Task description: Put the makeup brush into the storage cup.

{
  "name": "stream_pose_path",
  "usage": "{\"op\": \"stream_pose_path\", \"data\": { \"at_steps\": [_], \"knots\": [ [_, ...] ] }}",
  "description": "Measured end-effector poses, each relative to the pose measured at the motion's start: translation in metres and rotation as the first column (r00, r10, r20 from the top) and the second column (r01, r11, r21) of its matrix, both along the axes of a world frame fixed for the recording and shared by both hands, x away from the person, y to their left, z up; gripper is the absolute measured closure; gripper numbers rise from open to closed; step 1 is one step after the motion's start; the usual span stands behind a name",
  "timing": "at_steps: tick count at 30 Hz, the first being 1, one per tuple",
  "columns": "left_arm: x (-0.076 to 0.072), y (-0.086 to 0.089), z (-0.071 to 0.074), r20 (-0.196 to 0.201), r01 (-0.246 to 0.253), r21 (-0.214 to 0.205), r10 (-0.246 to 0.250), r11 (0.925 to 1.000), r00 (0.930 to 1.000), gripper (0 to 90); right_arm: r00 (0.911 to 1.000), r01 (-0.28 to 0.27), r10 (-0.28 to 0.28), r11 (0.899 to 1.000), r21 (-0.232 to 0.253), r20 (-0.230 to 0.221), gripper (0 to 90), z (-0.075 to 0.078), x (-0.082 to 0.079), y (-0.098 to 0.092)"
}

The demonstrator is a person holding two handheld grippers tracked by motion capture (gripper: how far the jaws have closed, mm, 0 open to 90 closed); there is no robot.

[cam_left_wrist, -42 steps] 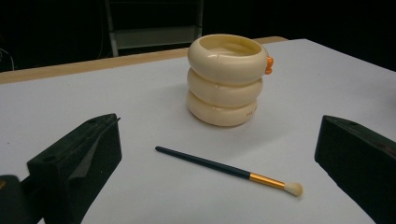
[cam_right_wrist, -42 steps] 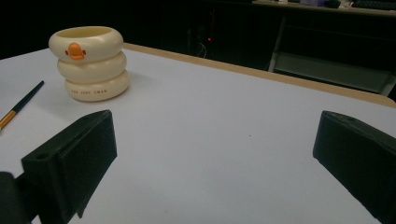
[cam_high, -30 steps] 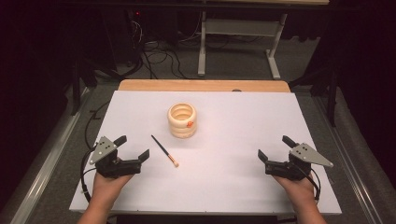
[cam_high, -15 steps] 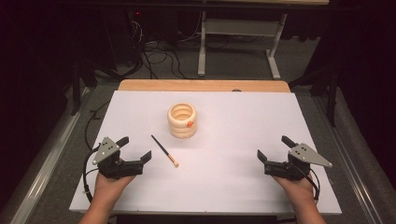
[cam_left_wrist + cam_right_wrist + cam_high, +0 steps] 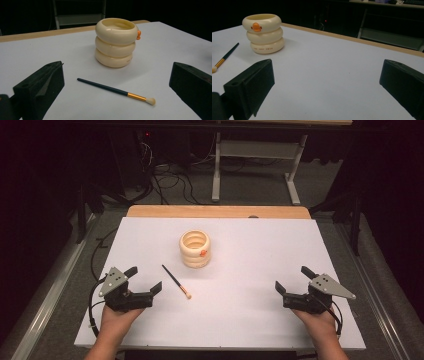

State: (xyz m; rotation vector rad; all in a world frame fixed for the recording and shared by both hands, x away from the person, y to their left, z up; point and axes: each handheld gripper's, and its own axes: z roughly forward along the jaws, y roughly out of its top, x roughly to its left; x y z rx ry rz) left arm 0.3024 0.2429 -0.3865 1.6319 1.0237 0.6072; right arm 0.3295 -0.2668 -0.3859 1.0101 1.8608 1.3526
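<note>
A person's two hands rest at the near edge of a white-topped table [image 5: 250, 320], each holding a black two-jaw gripper. The left gripper [image 5: 145, 279] sits near the table's near-left corner, its jaws spread wide and holding nothing; the right gripper [image 5: 293, 280] sits toward the near-right corner, its jaws likewise wide apart and empty. Both point toward the far side of the table.

Just right of the left gripper lies a slim dark-handled makeup brush with a gold ferrule and pale bristle tip [image 5: 176, 281], flat on the white surface and apart from the jaws. Its bristle end points near and right, its handle end far and left. In the left gripper view the brush [image 5: 115, 90] lies crosswise between the two open jaws, farther out on the table.

Beyond the brush, around the table's middle, stands a cream-coloured holder shaped like three stacked rings, with a small orange duck bill on its top ring [image 5: 195, 248]. It is upright, open at the top, and near the brush without touching it. In the right gripper view the holder [image 5: 263, 33] stands at the far left, the orange bill facing the camera.

A strip of bare wooden tabletop [image 5: 215, 211] runs along the far edge.
</note>
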Motion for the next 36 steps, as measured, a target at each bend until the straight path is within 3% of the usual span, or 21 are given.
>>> {"op": "stream_pose_path", "data": {
  "at_steps": [8, 14, 36],
  "knots": [
    [0.001, 0.001, -0.001, -0.021, -0.006, 0.000, 0.006, 1.0000, 0.9998, 0.6, 1.0000, -0.005, 0.005, 1.000, -0.010, 0.006, 1.0, 0.000, 0.000, 0.001],
    [0.004, 0.002, -0.004, -0.068, -0.023, 0.000, 0.023, 0.9997, 0.9974, 0.6, 1.0000, -0.005, 0.005, 1.000, -0.010, 0.007, 1.0, -0.001, 0.001, 0.001],
    [0.015, 0.006, -0.017, -0.202, -0.043, 0.059, 0.054, 0.9973, 0.9778, 0.6, 1.0000, -0.001, 0.001, 1.000, -0.022, -0.010, 1.0, -0.005, 0.003, 0.002]
  ]
}}
